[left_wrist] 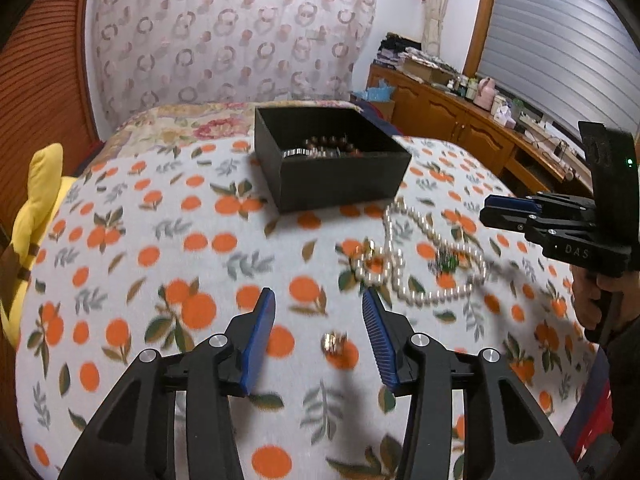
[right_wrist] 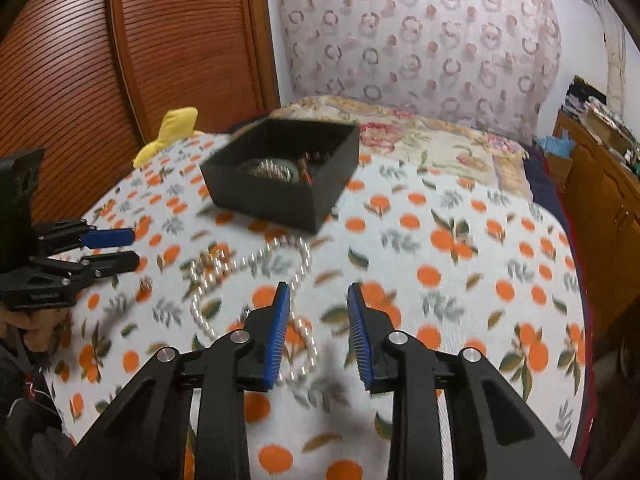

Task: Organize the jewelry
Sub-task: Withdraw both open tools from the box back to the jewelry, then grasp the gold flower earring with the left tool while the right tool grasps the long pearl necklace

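Fingers (left_wrist: 262, 320) near pearl necklace (left_wrist: 424, 264), ring (left_wrist: 334, 342)

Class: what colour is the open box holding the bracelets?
Black box, clearest in the left wrist view.

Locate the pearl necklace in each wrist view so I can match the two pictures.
Left wrist view: the pearl necklace lies right of centre on the orange-print blanket, ahead and right of the open left tool.
Right wrist view: the pearl necklace lies left of centre, its near loop running under the open right tool.
Shared landmark: the black box stands just beyond the necklace in both.
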`<state>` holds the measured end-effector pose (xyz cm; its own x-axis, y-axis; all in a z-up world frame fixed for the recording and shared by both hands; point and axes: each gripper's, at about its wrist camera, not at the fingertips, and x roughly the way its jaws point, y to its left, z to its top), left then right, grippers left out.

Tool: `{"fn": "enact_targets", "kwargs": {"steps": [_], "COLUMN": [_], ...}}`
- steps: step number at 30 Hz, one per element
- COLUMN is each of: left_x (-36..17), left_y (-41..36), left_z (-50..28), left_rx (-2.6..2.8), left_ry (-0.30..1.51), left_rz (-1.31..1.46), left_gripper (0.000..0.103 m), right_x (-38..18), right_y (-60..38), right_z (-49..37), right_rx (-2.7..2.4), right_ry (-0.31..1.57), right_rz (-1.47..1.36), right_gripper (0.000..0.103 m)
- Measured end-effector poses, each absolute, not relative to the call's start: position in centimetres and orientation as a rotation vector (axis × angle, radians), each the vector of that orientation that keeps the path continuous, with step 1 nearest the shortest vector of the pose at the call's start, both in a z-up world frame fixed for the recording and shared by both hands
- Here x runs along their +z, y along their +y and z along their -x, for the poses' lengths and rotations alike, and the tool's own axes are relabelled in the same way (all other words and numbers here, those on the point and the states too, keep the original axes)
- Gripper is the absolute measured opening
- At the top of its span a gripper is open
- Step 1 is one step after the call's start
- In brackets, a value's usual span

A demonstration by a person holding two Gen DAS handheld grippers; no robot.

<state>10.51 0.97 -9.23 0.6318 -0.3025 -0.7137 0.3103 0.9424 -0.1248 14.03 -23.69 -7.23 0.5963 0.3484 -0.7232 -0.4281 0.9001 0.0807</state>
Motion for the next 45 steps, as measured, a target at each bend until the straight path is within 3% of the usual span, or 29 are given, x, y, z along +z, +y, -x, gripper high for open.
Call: {"fn": "enact_targets", "kwargs": {"steps": [26,27,29,31,39,45], "left_x": [-10.8,-10.9,-11.0,-11.1,-11.3,-11.4], "left_y": [0.0,0.0,0.0,-0.1,-0.3,-0.4], "left_z": [-9.7,-9.7,-9.7,-9.6,-9.7,-9.9], "left_rx": [-0.361,-0.359,-0.359,-0.357,-0.355,-0.361], "left_ry": [0.862,0.865,0.868,0.871,0.871,0.872], "left_rz": [-0.035,-0.038,-0.040,-0.043,-0.057,-0.059], "left_gripper": [0.044,0.044,0.044,0.044,0.044,0.030], "right_x": [-10.2,-10.3,-10.3,-10.3,-4.7,0.0], "right_y": [-22.4,-22.4,-22.2,-22.1,-22.4,-22.4], "right_z": [-14.4,-14.5,-14.4,-14.3,-13.5,-12.9], "right_rx": [0.439,0.436,0.438,0.448,0.459,0.465], "right_ry": [0.916,0.911,0.908,0.910,0.725,0.611], "right_rz": [0.185,0.193,0.204,0.211,0.139,0.131], "right_gripper": [0.024,0.023,0.009,0.009,0.008,0.008]}}
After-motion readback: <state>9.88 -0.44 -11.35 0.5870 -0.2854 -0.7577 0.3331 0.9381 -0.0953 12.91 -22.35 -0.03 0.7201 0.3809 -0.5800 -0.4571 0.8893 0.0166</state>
